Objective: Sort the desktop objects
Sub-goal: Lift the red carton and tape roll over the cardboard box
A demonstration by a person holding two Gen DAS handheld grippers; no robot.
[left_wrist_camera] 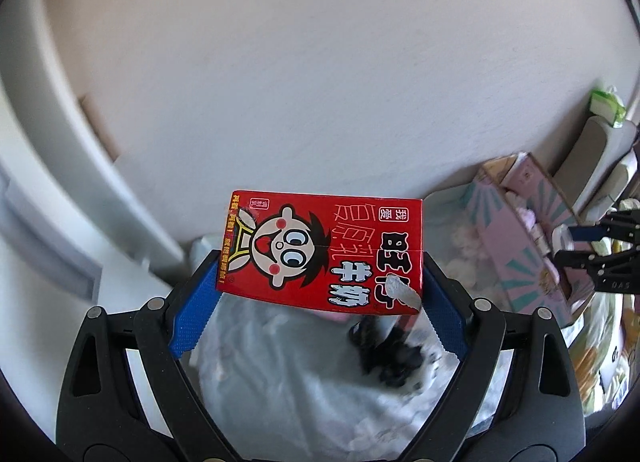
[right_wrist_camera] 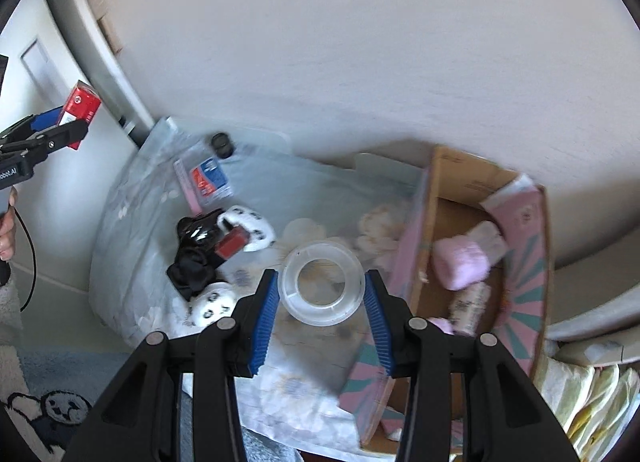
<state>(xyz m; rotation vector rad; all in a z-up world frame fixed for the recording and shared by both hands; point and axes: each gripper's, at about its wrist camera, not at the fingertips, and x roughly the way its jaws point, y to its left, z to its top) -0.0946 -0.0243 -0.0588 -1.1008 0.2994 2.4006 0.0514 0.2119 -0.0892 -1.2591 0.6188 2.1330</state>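
While both grippers are hanging in the air above the cluttered surface, each is carrying something. Left gripper [left_wrist_camera: 320, 274]: blue pads are pressing the two short ends of a red milk carton [left_wrist_camera: 320, 252], jaws spread wide around it; carton is sitting crosswise, printed face toward the camera, cartoon face and lettering upside down. A whitish straw end [left_wrist_camera: 404, 290] is crossing its lower right corner (blurred, hard to say whether it is attached). Below the carton, a black tangled item [left_wrist_camera: 384, 350] is lying on a pale plastic sheet [left_wrist_camera: 280, 374], smeared by motion.

Right gripper [right_wrist_camera: 320, 294]: pads are clamping a clear tape roll [right_wrist_camera: 323, 286] from both sides, its hole facing the camera. Under it, the sheet is covering the surface; near its left edge a black cloth bundle [right_wrist_camera: 192, 262] is lying with white fuzzy spotted pieces [right_wrist_camera: 248, 228] touching it and a small red block [right_wrist_camera: 232, 244] among them, outlines soft. Toward the far left corner a flat packet [right_wrist_camera: 204, 182] with blue and red print is resting, text unreadable. At the right edge a pink patterned cardboard box [right_wrist_camera: 524, 270] is standing open, holding a pink soft lump [right_wrist_camera: 460, 264] and pale items I cannot identify; its near end is hidden behind the right finger. A person's fingers [right_wrist_camera: 7, 230] are showing at the picture's left rim, cut off.
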